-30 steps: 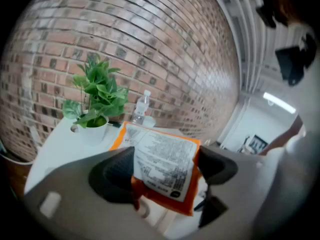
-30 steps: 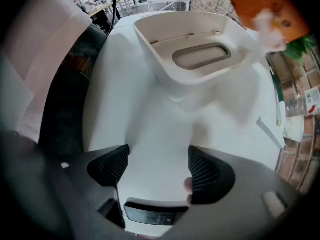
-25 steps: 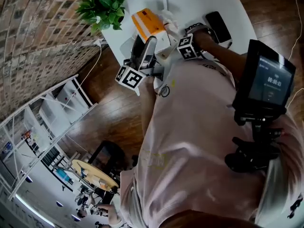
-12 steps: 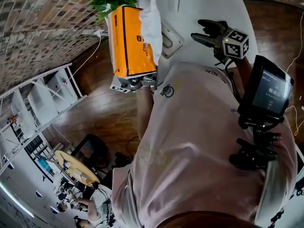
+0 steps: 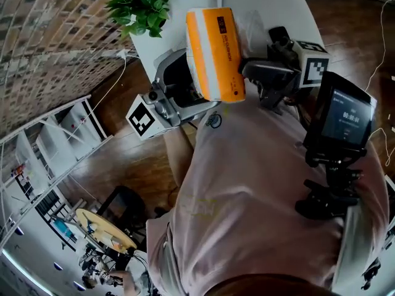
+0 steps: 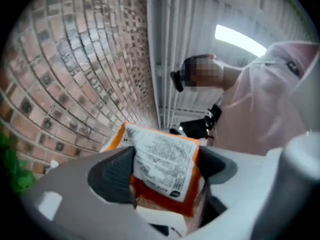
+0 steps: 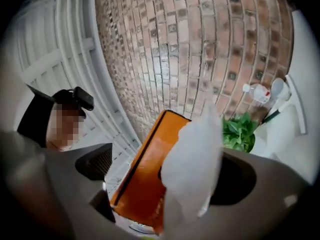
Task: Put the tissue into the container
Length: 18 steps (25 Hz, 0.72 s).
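Brick bkgd [image 7: 200,44]: L gripper [image 6: 165,168] grips pack [image 5: 216,54], R gripper [image 7: 165,174] opening round tissue [image 7: 194,164].

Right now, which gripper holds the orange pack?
The left gripper: its jaws squeeze the orange pack. The right gripper is opening, only a tissue between its jaws.

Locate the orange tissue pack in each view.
Head view: orange tissue pack top centre.
Left gripper view: bottom centre, clamped in the left tongs.
Right gripper view: lower centre, behind the white tissue.
Shared landmark: brick wall.
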Each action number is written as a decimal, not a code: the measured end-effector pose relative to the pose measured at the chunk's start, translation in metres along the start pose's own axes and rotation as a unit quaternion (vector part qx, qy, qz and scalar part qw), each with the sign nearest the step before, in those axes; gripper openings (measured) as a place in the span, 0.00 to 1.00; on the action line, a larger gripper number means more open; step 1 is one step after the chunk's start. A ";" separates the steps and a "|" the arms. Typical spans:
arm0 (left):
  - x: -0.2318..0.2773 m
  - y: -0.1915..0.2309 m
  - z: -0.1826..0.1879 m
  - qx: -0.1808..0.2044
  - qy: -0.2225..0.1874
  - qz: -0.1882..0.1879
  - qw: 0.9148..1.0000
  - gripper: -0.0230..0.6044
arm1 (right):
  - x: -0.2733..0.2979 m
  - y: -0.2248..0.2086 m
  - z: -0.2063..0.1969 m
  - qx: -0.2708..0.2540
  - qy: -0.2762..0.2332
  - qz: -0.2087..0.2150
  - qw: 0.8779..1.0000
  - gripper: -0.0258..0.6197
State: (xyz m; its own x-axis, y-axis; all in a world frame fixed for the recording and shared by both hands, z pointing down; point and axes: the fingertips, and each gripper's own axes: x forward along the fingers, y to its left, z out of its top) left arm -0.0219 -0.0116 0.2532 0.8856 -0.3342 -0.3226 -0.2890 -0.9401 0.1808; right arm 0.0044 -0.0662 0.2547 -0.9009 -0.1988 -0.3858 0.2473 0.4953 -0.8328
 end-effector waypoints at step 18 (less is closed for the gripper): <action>-0.137 -0.014 0.031 0.050 -0.116 0.252 0.960 0.32 | -0.022 -0.093 -0.028 -0.030 0.208 -0.190 0.959 0.74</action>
State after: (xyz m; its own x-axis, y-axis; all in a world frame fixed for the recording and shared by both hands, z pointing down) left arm -0.1501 0.0449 0.2660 0.5232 -0.7425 -0.4183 -0.7027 -0.6536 0.2812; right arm -0.0089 -0.0841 0.3521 -0.9893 -0.0257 0.1440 -0.1372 0.5042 -0.8526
